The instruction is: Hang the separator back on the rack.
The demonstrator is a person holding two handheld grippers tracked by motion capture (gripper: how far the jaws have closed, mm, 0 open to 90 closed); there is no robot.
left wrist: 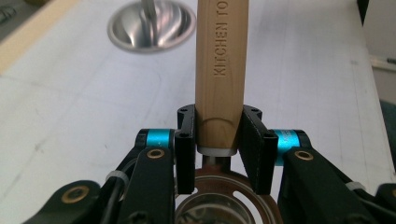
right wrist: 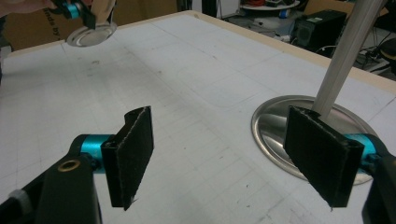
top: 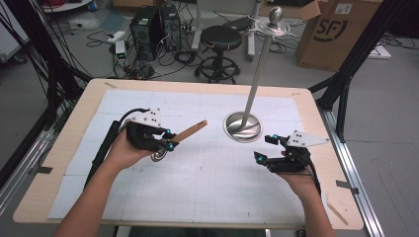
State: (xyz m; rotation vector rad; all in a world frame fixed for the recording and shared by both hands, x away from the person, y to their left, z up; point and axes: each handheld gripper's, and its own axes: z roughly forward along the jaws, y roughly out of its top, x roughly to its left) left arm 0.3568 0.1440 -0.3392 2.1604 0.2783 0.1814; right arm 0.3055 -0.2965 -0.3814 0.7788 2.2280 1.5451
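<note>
High view: the left tongs [top: 168, 139] are seen left of centre over the bench [top: 54, 168], clenched on a utensil [top: 190, 131] w/ a wooden handle. The handle is angled up and to the right; the metal end is seen below the tongs, just over the white mat [top: 207, 182]. The right tongs [top: 264, 148] are held at the right side, jaws spread, nothing betw. them. A metal stand [top: 254, 84] w/ a round base is placed betw. the two tongs, toward the far side; its pole is tilted slightly right.

Left gripper view: the wooden handle [left wrist: 220, 60] is gripped on both sides by the pads, near its lower end, where a metal collar is joined. "KITCHEN TO" is read along the wood. A round metal part is seen beneath the jaws. The stand base [left wrist: 152, 28] is seen ahead, top left.

Right gripper view: both pads [right wrist: 133, 154] are held wide apart, released, w/ bare mat betw. them. The stand base [right wrist: 271, 126] and pole are seen just beyond the right-hand pad. The left tongs [right wrist: 86, 14] w/ the utensil's metal end are seen far off, top left.
</note>
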